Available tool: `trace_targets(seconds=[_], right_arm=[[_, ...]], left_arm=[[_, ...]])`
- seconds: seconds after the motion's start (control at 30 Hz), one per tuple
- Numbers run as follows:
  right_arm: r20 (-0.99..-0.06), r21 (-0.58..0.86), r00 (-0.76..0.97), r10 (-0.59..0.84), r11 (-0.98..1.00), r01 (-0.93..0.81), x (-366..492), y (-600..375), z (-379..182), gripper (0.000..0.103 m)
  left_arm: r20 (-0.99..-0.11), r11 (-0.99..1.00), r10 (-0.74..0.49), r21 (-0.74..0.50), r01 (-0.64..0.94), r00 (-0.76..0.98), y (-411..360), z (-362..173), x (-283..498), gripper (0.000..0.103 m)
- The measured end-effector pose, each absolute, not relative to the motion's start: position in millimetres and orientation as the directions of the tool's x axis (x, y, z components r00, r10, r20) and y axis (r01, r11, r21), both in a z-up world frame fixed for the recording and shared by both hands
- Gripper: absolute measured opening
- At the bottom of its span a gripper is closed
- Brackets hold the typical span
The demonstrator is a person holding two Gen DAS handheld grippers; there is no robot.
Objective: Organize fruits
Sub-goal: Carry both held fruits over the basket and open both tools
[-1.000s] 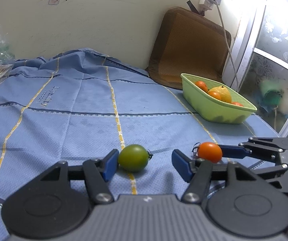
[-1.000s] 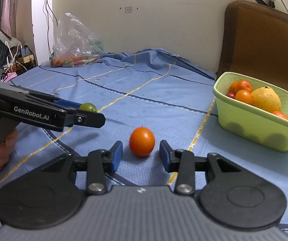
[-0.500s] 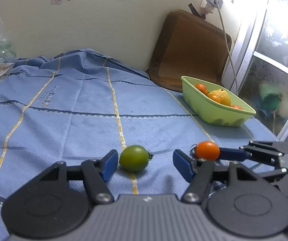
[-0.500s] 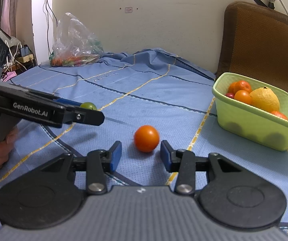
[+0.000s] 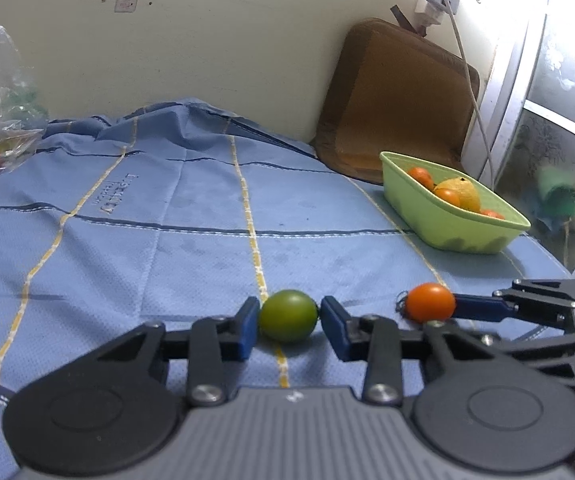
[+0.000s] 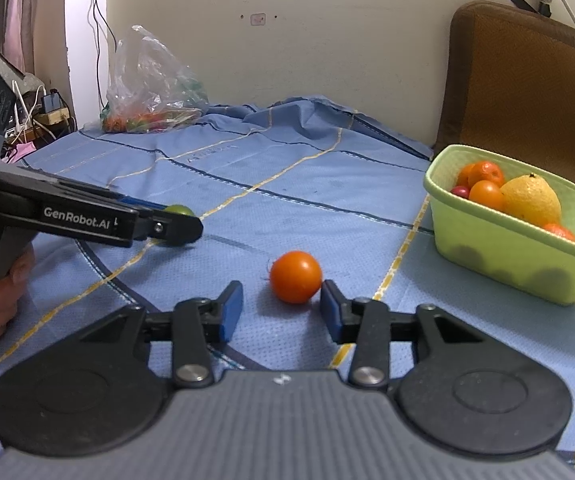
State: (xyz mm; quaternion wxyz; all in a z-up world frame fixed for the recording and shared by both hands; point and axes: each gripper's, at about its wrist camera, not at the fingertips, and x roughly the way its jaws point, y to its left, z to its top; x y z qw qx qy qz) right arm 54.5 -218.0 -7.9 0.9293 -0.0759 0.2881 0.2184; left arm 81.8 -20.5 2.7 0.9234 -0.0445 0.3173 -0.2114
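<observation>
A: Left gripper (image 5: pixel 289 318)?
B: Jaws closing; both blue pads pressed on the small round green tomato (image 5: pixel 287 315), which sits on the blue striped cloth (image 5: pixel 147 240) by its near edge.
A: Right gripper (image 6: pixel 281 306)?
B: Jaws closing around the small round orange tomato (image 6: pixel 295 276). Right pad touches it, left pad stands off. No grip.
A: Lime-green plastic basket (image 6: pixel 499 240)?
B: Far right corner, holding oranges.
</observation>
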Motion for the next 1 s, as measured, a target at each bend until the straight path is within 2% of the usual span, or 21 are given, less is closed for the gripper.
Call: trace_targets(seconds=[0.03, 0.27, 0.47, 0.7, 0.73, 0.87, 0.93, 1.0], right_arm=[[-0.562, -0.021, 0.746, 0.357, 0.895, -0.445, 53.8, -218.3, -7.2, 0.028], [-0.462, -0.025, 0.818, 0.342, 0.917, -0.398, 47.2, -239.0, 6.5, 0.028], [-0.361, 0.003, 0.909, 0.209, 0.975, -0.223, 52.7, -293.3, 27.8, 0.028], [-0.318, -0.009, 0.947, 0.054, 0.998, -0.06, 79.1, -340.2, 34.0, 0.029], [-0.322, -0.021, 0.946, 0.035, 0.999, -0.044, 84.8, -343.2, 32.9, 0.029], [-0.332, -0.045, 0.943, 0.009, 0.999, -0.025, 104.5, -351.2, 26.5, 0.031], [-0.322, -0.033, 0.947, 0.005, 0.999, -0.016, 105.1, -353.7, 22.0, 0.042], [-0.309, -0.021, 0.951, 0.009, 1.0, -0.016, 100.6, -354.9, 20.2, 0.045]], left_arm=[[-0.569, 0.905, -0.423, -0.22, 0.365, 0.705, -21.6, 3.3, 82.6, 0.034], [-0.531, 0.853, -0.513, -0.226, 0.47, 0.675, -60.1, 32.6, 93.9, 0.034], [-0.484, 0.808, -0.574, -0.202, 0.554, 0.66, -120.4, 63.2, 123.5, 0.034], [-0.525, 0.803, -0.564, -0.169, 0.571, 0.637, -184.7, 64.0, 161.4, 0.036], [-0.533, 0.808, -0.553, -0.158, 0.567, 0.64, -191.2, 62.2, 165.3, 0.037], [-0.551, 0.823, -0.528, -0.147, 0.548, 0.646, -203.7, 55.4, 176.8, 0.054], [-0.552, 0.829, -0.519, -0.14, 0.541, 0.653, -205.0, 53.9, 178.4, 0.059], [-0.551, 0.831, -0.52, -0.149, 0.536, 0.653, -204.0, 54.3, 181.7, 0.059]])
